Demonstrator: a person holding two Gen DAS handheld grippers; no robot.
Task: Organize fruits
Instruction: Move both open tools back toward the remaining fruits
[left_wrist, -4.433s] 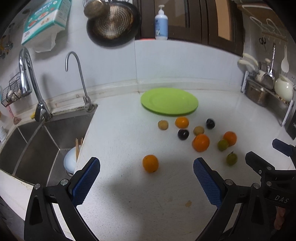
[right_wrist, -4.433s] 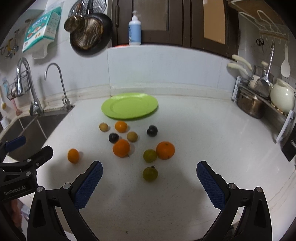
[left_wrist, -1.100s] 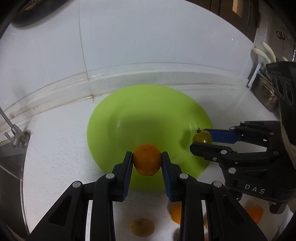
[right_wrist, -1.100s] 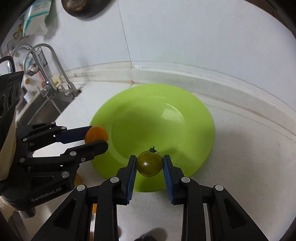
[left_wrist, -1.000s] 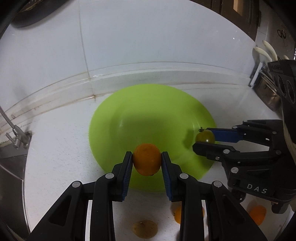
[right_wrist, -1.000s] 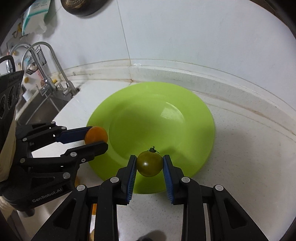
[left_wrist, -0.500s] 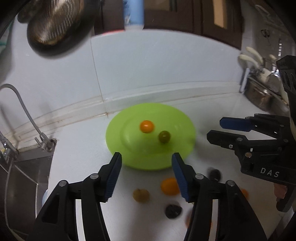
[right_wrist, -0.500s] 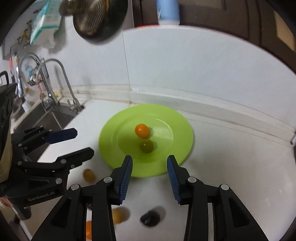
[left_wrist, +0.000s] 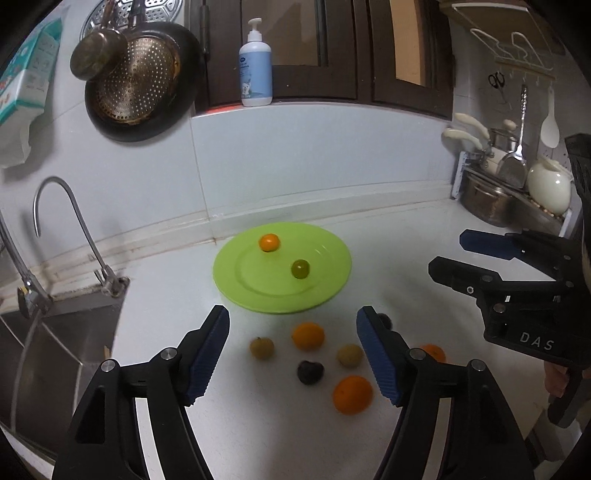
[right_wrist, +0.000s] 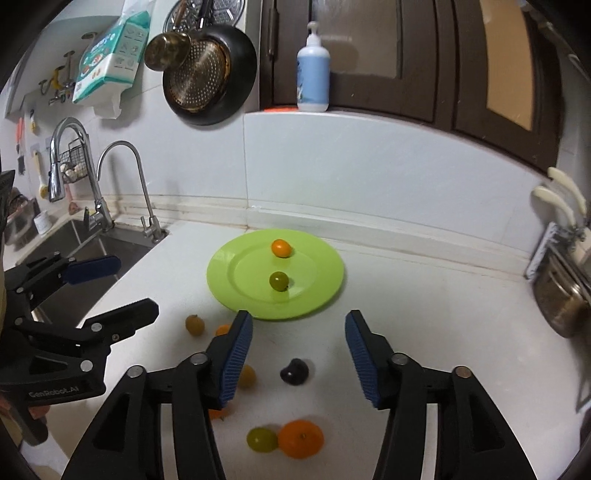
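Observation:
A green plate (left_wrist: 251, 280) (right_wrist: 236, 280) lies near the back wall with a small orange (left_wrist: 269, 242) (right_wrist: 281, 247) and a green fruit (left_wrist: 300, 268) (right_wrist: 279, 281) on it. My left gripper (left_wrist: 291, 317) (right_wrist: 135, 286) hovers in front of the plate, its jaws opening with nothing between them. My right gripper (right_wrist: 299, 319) (left_wrist: 448, 251) hangs to the plate's right, also opening and empty. Several loose fruits lie on the counter below both grippers: an orange (left_wrist: 308, 335), a dark plum (left_wrist: 310, 372) (right_wrist: 294, 371), a bigger orange (left_wrist: 352, 394) and a green fruit (right_wrist: 261, 439).
A steel sink (left_wrist: 55, 332) with a curved faucet (left_wrist: 74, 221) borders the counter on the left. A rack with a steel pot (left_wrist: 487, 199) stands at the right. A soap bottle (left_wrist: 255, 70) sits on the ledge above the backsplash.
Both grippers let go of their fruits, which now lie on the plate. Both have pulled back and upward from the plate, and their jaws have widened.

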